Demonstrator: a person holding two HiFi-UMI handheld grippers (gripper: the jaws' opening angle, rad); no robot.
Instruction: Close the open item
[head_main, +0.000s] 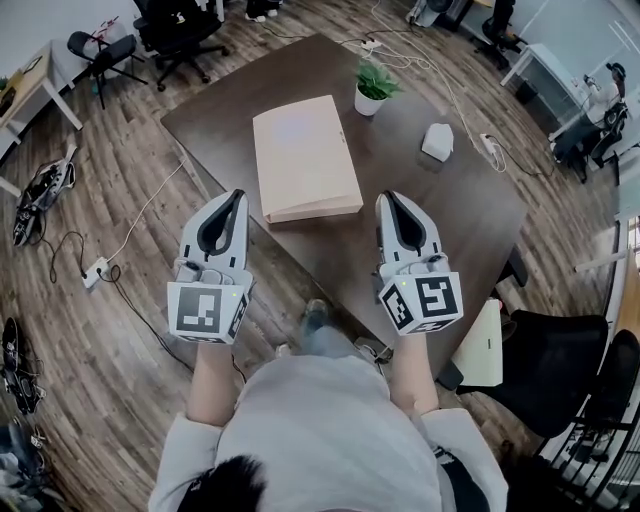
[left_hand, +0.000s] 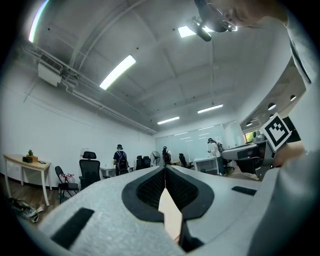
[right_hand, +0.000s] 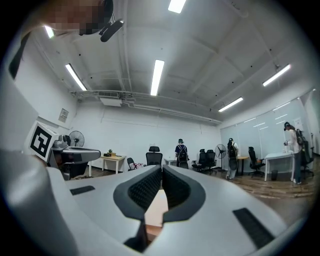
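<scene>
A flat beige box (head_main: 303, 157) lies on the dark brown table (head_main: 450, 215), its lid lying down flat. Both grippers hover over the table's near edge, just short of the box. My left gripper (head_main: 236, 197) points at the box's near left corner with its jaws pressed together and nothing in them. My right gripper (head_main: 388, 199) sits beside the near right corner, likewise shut and empty. In the left gripper view the left gripper (left_hand: 164, 170) shows a sliver of the box (left_hand: 170, 212) below its closed tips. The right gripper (right_hand: 161, 170) shows the same beige box (right_hand: 156, 207).
A small potted plant (head_main: 372, 88) and a white device (head_main: 437, 141) stand behind the box. A power strip (head_main: 490, 148) with cables lies at the table's right edge. A black chair (head_main: 560, 360) is to my right, office chairs (head_main: 180, 35) beyond the table.
</scene>
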